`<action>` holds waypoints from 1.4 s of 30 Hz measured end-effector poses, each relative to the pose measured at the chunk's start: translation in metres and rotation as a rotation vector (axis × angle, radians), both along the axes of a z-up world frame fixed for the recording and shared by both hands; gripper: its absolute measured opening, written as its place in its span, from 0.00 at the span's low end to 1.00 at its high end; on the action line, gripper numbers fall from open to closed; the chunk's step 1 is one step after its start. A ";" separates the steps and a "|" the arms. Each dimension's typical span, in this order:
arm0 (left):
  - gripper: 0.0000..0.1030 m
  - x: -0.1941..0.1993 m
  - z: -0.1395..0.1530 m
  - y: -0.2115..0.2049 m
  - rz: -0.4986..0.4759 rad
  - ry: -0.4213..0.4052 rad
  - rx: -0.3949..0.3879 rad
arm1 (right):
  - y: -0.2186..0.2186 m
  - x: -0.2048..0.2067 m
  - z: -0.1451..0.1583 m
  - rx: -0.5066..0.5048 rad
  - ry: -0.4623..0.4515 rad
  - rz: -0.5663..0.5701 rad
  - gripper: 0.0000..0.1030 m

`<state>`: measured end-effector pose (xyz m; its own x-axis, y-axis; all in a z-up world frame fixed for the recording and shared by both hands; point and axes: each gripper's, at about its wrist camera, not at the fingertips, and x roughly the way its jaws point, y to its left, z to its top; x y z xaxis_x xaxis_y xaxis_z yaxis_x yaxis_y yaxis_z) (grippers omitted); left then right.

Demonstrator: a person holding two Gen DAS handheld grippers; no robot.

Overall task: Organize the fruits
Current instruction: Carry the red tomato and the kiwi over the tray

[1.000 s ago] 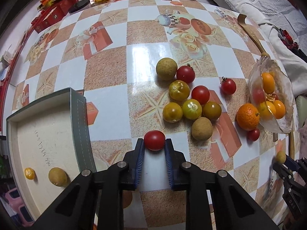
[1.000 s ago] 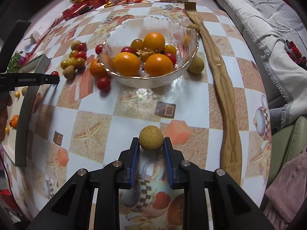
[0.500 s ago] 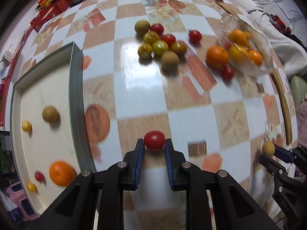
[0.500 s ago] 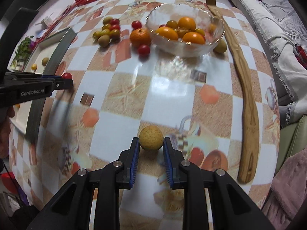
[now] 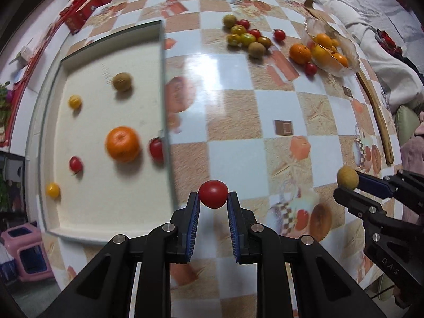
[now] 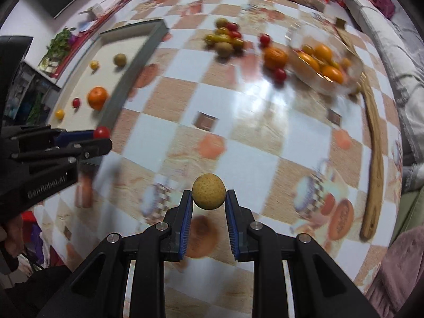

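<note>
My left gripper (image 5: 213, 201) is shut on a red cherry tomato (image 5: 213, 194), held above the table beside the right wall of the shallow tray (image 5: 166, 122); it also shows in the right wrist view (image 6: 102, 135). My right gripper (image 6: 208, 198) is shut on a tan round fruit (image 6: 209, 195), also seen in the left wrist view (image 5: 347, 177). The tray holds an orange (image 5: 122, 143), a brown fruit (image 5: 122, 81), red tomatoes and small yellow fruits. A loose fruit pile (image 5: 246, 37) lies far across the table.
A glass bowl (image 5: 344, 65) of oranges stands at the far right, with an orange (image 5: 300, 53) and a red tomato (image 5: 310, 68) beside it. A long wooden shoehorn (image 5: 376, 106) lies along the right edge. Red boxes and packets crowd the far end.
Both grippers have pulled back and swung left with their fruits still held. The tray now fills the left of the left wrist view; the bowl and pile look farther away.
</note>
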<state>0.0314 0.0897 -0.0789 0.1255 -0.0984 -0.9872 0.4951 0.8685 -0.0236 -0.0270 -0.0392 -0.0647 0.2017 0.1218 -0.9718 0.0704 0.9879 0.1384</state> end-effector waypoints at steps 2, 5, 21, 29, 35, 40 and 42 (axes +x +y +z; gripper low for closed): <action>0.22 0.007 0.004 0.023 0.034 -0.003 -0.001 | 0.018 0.009 0.006 0.008 -0.014 0.043 0.26; 0.22 0.018 0.008 0.047 0.090 -0.007 0.004 | 0.046 0.022 0.012 0.014 -0.029 0.104 0.26; 0.22 0.062 0.007 0.145 0.260 -0.028 -0.041 | 0.148 0.085 0.016 0.068 0.006 0.230 0.26; 0.22 0.075 0.004 0.159 0.286 -0.023 -0.081 | 0.164 0.108 0.017 0.009 0.050 0.238 0.26; 0.22 0.092 0.005 0.160 0.293 -0.022 -0.118 | 0.184 0.121 0.022 -0.032 0.052 0.270 0.26; 0.22 0.103 0.004 0.161 0.289 -0.016 -0.118 | 0.193 0.131 0.020 -0.041 0.050 0.272 0.26; 0.22 0.107 0.003 0.161 0.286 -0.015 -0.113 | 0.195 0.137 0.019 -0.043 0.049 0.267 0.26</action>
